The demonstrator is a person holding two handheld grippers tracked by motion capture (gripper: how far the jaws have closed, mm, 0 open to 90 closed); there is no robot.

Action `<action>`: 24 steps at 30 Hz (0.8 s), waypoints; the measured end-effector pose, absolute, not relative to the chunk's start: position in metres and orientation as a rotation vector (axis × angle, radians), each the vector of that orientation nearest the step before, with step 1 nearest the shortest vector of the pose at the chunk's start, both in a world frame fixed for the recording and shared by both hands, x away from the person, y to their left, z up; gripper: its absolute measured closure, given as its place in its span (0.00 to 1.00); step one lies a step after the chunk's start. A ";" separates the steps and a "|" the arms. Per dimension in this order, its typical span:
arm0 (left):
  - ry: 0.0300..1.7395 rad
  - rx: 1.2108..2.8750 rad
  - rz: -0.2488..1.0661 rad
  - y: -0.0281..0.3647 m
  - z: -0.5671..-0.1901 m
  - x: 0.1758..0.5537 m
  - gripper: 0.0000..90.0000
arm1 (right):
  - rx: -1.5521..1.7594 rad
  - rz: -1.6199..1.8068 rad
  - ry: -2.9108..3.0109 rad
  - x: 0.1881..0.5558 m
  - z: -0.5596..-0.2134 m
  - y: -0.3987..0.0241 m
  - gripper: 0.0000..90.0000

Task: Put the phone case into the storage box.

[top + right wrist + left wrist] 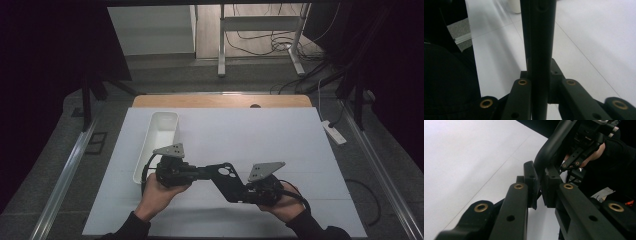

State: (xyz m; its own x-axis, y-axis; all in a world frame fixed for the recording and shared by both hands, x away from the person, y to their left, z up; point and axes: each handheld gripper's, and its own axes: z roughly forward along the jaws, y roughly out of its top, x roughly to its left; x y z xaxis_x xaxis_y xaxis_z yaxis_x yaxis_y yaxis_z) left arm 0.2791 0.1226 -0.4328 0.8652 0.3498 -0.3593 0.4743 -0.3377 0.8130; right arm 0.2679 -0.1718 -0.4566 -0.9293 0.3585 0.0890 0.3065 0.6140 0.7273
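A black phone case (227, 181) with a camera cutout hangs just above the white mat, held between the two grippers. My left gripper (204, 173) clamps its left end; in the left gripper view the jaws (539, 183) are shut on the case's curved edge (551, 142). From the other side my right gripper (246, 192) grips the lower right end. The right gripper view has the case (539, 30) edge-on as a dark vertical bar, with that gripper (540, 68) pressed on it from both sides. The other hand (596, 152) shows beyond the case in the left gripper view.
A long white bin (150, 145) lies on the left part of the white mat (280, 135), just behind my left gripper. A wooden table edge (220, 101) runs along the back. A power strip (334, 132) lies off the right side.
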 end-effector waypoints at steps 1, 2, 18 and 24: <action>0.608 1.961 -0.141 0.122 -0.432 0.279 0.93 | 0.579 1.215 2.765 0.268 -0.457 -0.171 0.85; 0.608 1.963 -0.136 0.122 -0.431 0.279 0.93 | 0.589 1.214 2.761 0.268 -0.457 -0.171 0.83; 0.615 2.014 -0.029 0.127 -0.421 0.280 0.92 | 0.695 1.118 2.698 0.268 -0.455 -0.175 0.47; 0.623 2.027 -0.010 0.130 -0.420 0.282 0.92 | 0.720 1.099 2.677 0.268 -0.454 -0.180 0.38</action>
